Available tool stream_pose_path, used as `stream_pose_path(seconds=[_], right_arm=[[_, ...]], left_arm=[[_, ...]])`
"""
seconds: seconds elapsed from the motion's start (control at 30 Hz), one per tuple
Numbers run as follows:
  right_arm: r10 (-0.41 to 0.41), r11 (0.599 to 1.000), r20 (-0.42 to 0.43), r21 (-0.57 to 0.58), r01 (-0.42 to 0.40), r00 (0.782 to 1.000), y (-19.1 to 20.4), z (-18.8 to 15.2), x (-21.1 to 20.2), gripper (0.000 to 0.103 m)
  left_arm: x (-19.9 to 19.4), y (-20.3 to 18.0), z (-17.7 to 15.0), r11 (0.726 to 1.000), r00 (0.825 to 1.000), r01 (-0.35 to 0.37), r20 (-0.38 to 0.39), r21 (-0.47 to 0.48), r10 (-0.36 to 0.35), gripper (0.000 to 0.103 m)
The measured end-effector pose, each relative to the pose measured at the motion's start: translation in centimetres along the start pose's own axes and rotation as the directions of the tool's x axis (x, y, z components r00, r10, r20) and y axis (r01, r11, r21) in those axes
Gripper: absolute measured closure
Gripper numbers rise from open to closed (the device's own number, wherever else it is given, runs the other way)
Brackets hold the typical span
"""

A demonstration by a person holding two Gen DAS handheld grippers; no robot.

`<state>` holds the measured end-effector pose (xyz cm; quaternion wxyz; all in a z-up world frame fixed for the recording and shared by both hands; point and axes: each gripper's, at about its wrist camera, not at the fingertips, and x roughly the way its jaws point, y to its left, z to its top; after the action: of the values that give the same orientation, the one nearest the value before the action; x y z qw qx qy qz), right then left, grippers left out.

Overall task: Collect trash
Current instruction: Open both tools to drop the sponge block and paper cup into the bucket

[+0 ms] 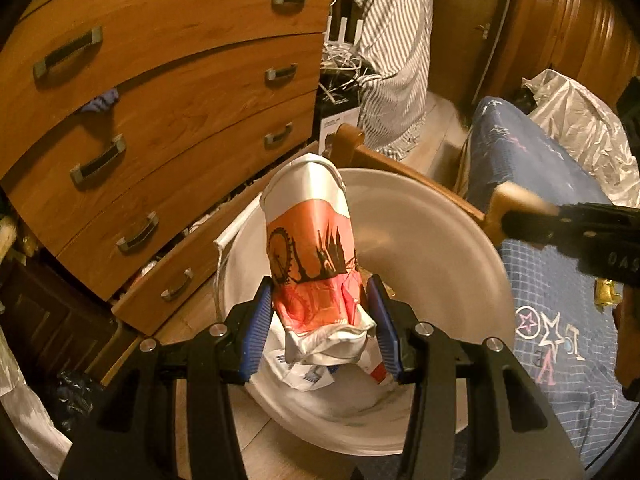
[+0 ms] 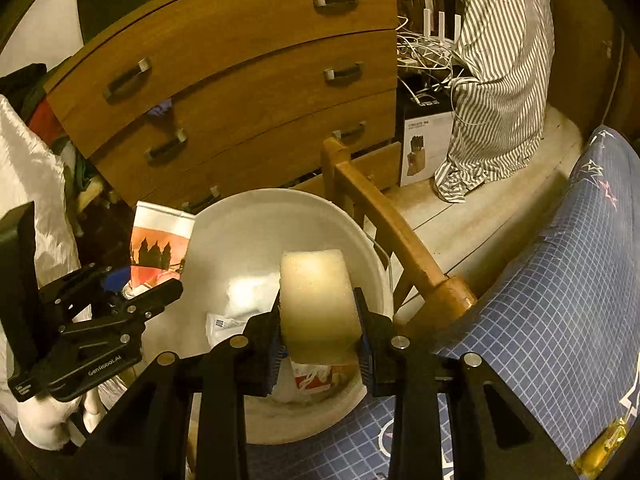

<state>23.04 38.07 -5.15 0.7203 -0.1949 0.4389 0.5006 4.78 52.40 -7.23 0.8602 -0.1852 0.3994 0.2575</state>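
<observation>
A: Both hands are loaded over the white bucket [image 1: 432,240]. The left gripper [image 1: 320,320] is clamped narrow on a crushed paper cup [image 1: 308,240] with an orange skyline print, which pokes up above the bucket's near rim.

B: And the right gripper [image 2: 318,328] squeezes a pale foam block [image 2: 316,300], hanging over the bucket's middle. What worries you?

A: The cup is pinched at its crumpled base, with the long body sticking out beyond the pads. On release it could tip toward the bucket's far rim, the side nearest the wooden dresser [image 1: 160,100], and topple out onto the floor.

B: The foam is springy. Squeezed like that, it might pop sideways when the jaws part, and the bucket sits tight against the wooden chair frame [image 2: 384,220], so it could bounce off that side.

A: The two grippers are close over the one opening, too. If both drop at once, they could knock each other.

B: There is already paper rubbish [image 2: 232,320] in the bottom of the bucket. I think there is room left, though the fisheye bends things and I cannot judge the depth well.

A: So lower each further inside the rim before letting go, one after the other.
</observation>
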Motion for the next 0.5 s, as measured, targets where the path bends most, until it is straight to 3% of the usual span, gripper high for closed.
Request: stream_pose_path(seconds=[0.4,0.5], right_arm=[[0.005,1.0,0.006,-0.007,-0.005,1.0,0.17,0.19,-0.11,0.071],[0.005,1.0,0.007,-0.013,-0.005,1.0,0.45,0.22,-0.02,0.071]], left_arm=[[0.73,0.04,-0.38,1.0,1.0,0.0,-0.012,0.0,0.0,0.057],[0.68,0.02,-0.26,1.0,1.0,-0.003,-0.006,-0.003,0.003,0.053]])
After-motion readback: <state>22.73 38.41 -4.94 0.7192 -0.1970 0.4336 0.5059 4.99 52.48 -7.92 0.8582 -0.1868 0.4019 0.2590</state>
